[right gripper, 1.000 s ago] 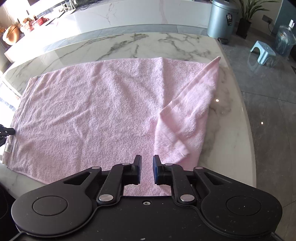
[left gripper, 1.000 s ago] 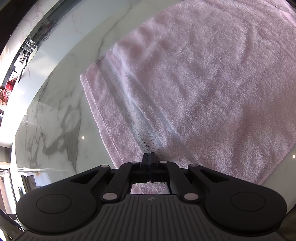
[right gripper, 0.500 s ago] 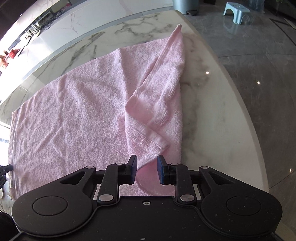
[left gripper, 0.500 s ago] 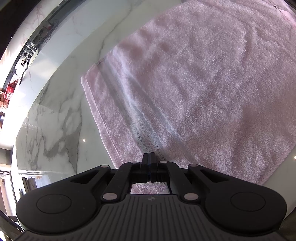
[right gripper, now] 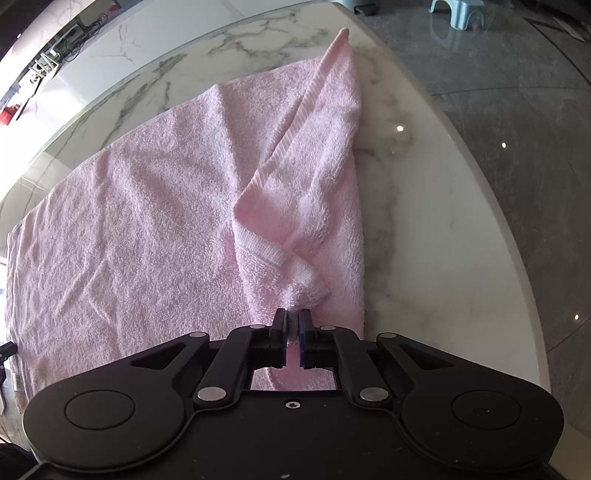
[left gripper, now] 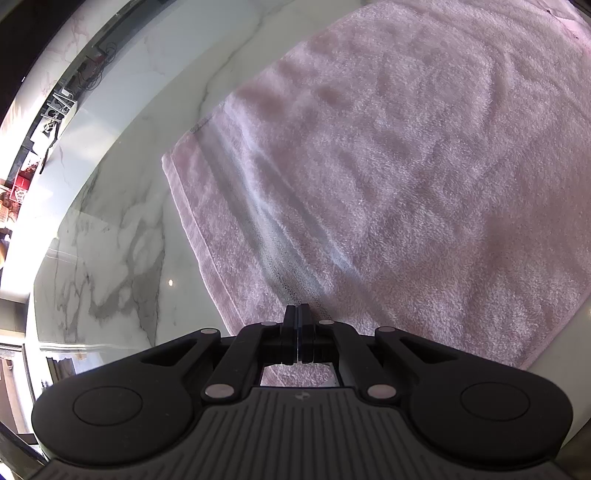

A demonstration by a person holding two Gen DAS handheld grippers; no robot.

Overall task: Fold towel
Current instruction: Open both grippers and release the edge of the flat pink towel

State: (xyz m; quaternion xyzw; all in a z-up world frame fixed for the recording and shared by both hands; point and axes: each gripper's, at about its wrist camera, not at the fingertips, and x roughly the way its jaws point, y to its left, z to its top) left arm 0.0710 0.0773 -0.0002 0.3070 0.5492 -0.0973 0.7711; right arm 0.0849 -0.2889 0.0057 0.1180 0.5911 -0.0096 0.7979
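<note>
Right gripper (right gripper: 294,320) is clamped on a corner of the pink towel (right gripper: 147,229), pinching it just off the marble table (right gripper: 424,206) near its right edge, so that corner lies folded back over the rest. Left gripper (left gripper: 297,317) has its jaws pressed together on the towel's near edge, close to the striped band (left gripper: 280,240). Towel otherwise lies spread flat on the table. Pale blue stool (right gripper: 458,13) on the floor beyond.
</note>
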